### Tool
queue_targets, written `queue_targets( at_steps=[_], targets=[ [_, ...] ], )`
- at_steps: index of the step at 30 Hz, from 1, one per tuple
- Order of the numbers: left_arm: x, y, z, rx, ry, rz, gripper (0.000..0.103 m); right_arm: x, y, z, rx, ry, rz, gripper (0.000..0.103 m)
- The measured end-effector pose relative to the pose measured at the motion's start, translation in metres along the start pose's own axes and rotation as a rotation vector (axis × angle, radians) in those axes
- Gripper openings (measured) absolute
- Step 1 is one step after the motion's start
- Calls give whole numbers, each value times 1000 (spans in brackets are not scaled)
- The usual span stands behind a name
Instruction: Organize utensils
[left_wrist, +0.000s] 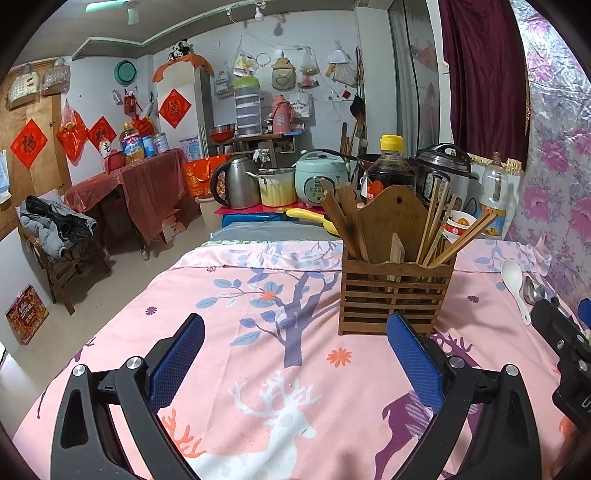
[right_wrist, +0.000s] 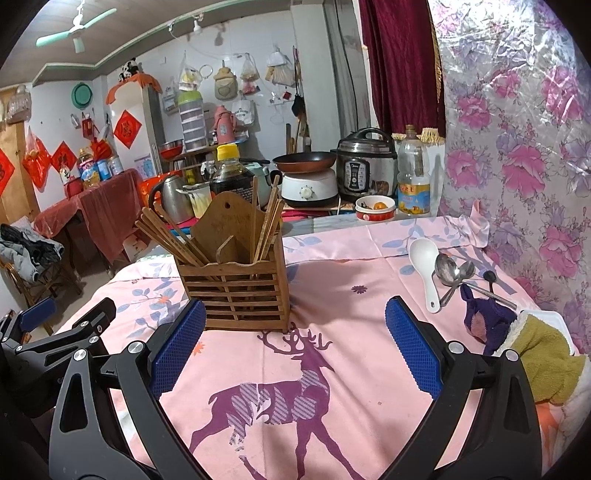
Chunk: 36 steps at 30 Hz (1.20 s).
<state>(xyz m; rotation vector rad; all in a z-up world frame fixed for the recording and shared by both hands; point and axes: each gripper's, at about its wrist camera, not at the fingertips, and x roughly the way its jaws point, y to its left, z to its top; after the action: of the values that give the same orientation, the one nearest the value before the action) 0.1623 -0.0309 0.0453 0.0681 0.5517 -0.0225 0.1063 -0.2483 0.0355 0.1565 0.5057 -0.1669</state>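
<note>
A: Well, both tools idle. Left gripper (left_wrist: 295, 360) spread wide, nothing between its blue pads; right gripper (right_wrist: 295, 347) likewise wide apart and empty.

B: Holder position?

A: Wooden utensil holder (right_wrist: 236, 288) stands upright on the pink deer cloth (right_wrist: 354, 369), just ahead and left of the right gripper's fingers. Chopsticks (right_wrist: 173, 236) lean out of both compartments, too bunched to count.

B: Loose items?

A: Ahead-right of the right gripper: one white ceramic spoon (right_wrist: 424, 266), two metal spoons (right_wrist: 452, 271) overlapping, one small dark spoon (right_wrist: 490, 276) beyond them. Four lying flat, near one another, probably staged for pickup.

B: Judgement?

A: Spoons not yet sorted; right side is nearer them.
</note>
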Motion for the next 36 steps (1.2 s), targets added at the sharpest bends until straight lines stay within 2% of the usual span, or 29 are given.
queue_targets(
  at_steps=[36],
  targets=[
    [3,-3,-1,28,11,16,97,5,1,-3,-3,18,-14,96]
  ],
)
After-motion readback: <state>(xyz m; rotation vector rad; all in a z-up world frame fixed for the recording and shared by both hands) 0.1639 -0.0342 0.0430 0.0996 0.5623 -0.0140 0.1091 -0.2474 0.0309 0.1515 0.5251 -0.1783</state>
